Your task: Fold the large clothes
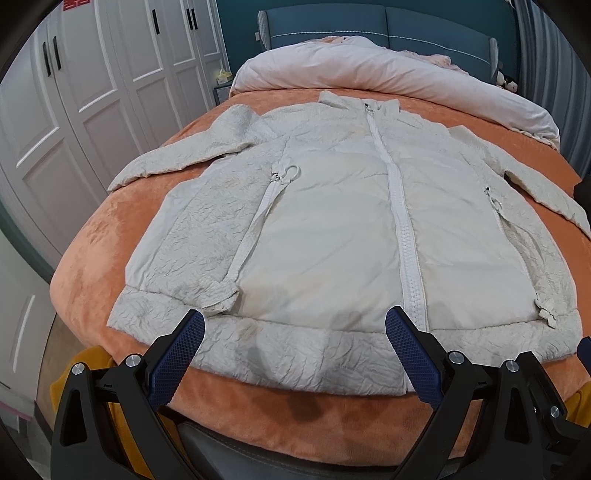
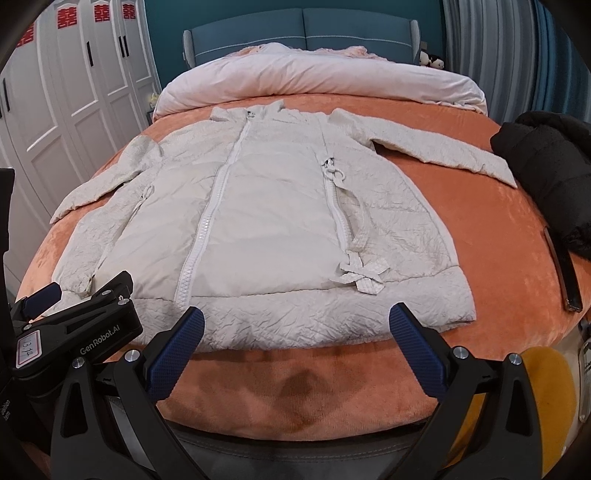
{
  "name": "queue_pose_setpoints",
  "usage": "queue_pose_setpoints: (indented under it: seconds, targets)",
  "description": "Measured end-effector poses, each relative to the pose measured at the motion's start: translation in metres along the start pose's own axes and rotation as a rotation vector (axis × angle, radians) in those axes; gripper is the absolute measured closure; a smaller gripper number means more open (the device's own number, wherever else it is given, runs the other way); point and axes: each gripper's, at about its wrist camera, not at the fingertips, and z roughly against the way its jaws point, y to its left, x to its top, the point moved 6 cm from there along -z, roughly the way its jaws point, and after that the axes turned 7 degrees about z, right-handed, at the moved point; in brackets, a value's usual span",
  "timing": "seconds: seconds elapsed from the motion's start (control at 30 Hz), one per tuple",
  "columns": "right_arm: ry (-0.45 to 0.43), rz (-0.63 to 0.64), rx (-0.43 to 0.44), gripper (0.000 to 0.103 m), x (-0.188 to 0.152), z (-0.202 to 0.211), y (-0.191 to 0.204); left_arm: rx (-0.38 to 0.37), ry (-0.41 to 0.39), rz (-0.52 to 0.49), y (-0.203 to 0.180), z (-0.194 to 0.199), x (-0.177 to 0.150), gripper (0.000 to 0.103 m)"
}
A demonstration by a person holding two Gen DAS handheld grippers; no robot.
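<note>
A long cream padded coat (image 1: pixel 332 229) lies flat and zipped on the orange bedspread (image 1: pixel 110 236), collar toward the headboard, both sleeves spread out to the sides. The same coat (image 2: pixel 266 229) fills the right wrist view, with a bow-tied belt end near its right side. My left gripper (image 1: pixel 294 332) hovers open just over the coat's hem, left of the centre zip. My right gripper (image 2: pixel 296 328) stands open above the hem, right of the zip, nothing between its fingers. The left gripper (image 2: pixel 44 299) shows again at the left edge of the right wrist view.
A rolled pale pink duvet (image 2: pixel 317 81) lies across the head of the bed before a blue headboard (image 2: pixel 303 33). A black garment (image 2: pixel 550 177) and a dark flat strip (image 2: pixel 563 273) rest at the bed's right edge. White wardrobe doors (image 1: pixel 74 92) stand at the left.
</note>
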Motion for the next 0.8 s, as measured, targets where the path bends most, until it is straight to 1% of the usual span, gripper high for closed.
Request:
queue_pose_setpoints:
  seconds: [0.07,0.13,0.23,0.27,0.37,0.4,0.47,0.53,0.6,0.67,0.73,0.8]
  targets:
    - [0.004,0.016,0.018,0.005,0.006,-0.007,-0.001,0.000,0.009,-0.009,-0.002,-0.006,0.004,0.005]
    - [-0.014,0.008,0.035,0.005,0.018,-0.013,-0.014,0.000,0.012,0.003,0.001,-0.014,0.014,0.005]
    - [-0.034,-0.051,0.003,0.005,0.042,-0.028,-0.060,-0.005,0.012,0.063,0.017,-0.028,0.038,0.005]
    - [-0.032,-0.088,-0.013,0.005,0.049,-0.035,-0.080,0.005,0.009,0.085,0.025,-0.033,0.047,0.005]
    - [-0.024,-0.273,-0.041,0.005,0.075,-0.063,-0.165,0.024,-0.005,0.130,0.049,-0.050,0.075,0.005]
    - [-0.019,-0.366,-0.050,0.005,0.082,-0.077,-0.204,0.039,-0.010,0.143,0.058,-0.057,0.085,0.005]
    - [-0.001,-0.513,-0.069,0.005,0.089,-0.102,-0.265,0.055,-0.022,0.169,0.075,-0.067,0.099,0.005]
    - [0.010,-0.631,-0.103,0.005,0.094,-0.123,-0.316,0.084,-0.028,0.207,0.093,-0.078,0.113,0.005]
    - [0.004,-0.719,-0.164,0.005,0.100,-0.143,-0.363,0.105,-0.028,0.239,0.107,-0.088,0.121,0.006]
    - [0.007,-0.762,-0.201,0.005,0.106,-0.163,-0.394,0.116,-0.027,0.274,0.118,-0.098,0.127,0.006]
    - [0.014,-0.805,-0.215,0.005,0.109,-0.179,-0.409,0.125,-0.021,0.312,0.126,-0.103,0.127,0.006]
    - [0.031,-0.875,-0.206,0.005,0.110,-0.199,-0.419,0.129,-0.015,0.357,0.135,-0.110,0.126,0.006]
